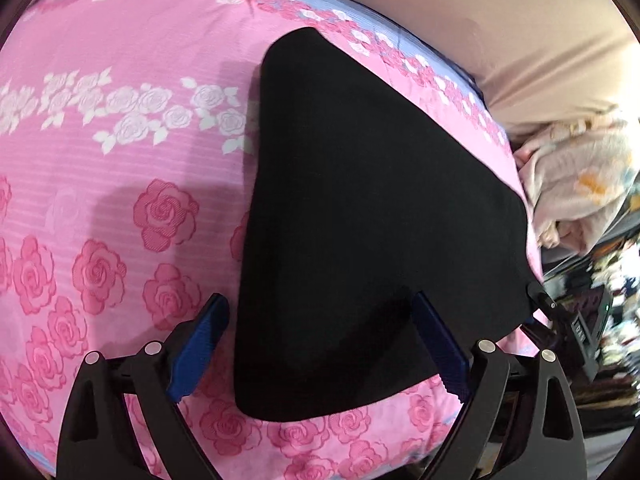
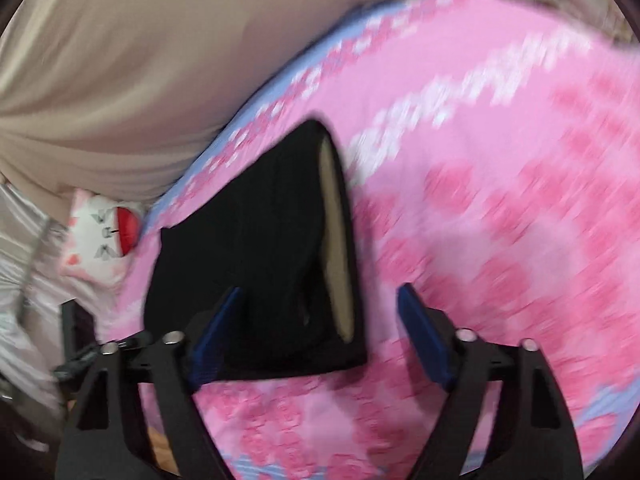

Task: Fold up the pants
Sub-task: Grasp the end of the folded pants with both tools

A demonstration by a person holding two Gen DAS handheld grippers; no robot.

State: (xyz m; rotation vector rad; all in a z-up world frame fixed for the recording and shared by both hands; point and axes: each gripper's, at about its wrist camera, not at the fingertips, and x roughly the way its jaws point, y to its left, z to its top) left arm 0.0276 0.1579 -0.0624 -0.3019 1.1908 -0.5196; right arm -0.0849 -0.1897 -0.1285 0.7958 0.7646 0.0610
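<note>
The folded black fabric pants (image 1: 360, 220) lie flat on the bed's pink rose-patterned sheet (image 1: 120, 160), filling the centre of the left wrist view and running out toward 1 o'clock. The left hand-held gripper (image 1: 320, 340) hangs over the near edge of the pants with its blue-padded fingers (image 1: 200, 344) spread wide apart, clamping nothing. In the blurred right wrist view the pants (image 2: 260, 260) sit at centre with a tan lining strip (image 2: 336, 240) showing along their 3 o'clock edge; the right hand-held gripper (image 2: 320, 328) is also spread open, its left pad over the cloth. A beige draped cloth (image 2: 140, 60) lies at 11 o'clock.
</note>
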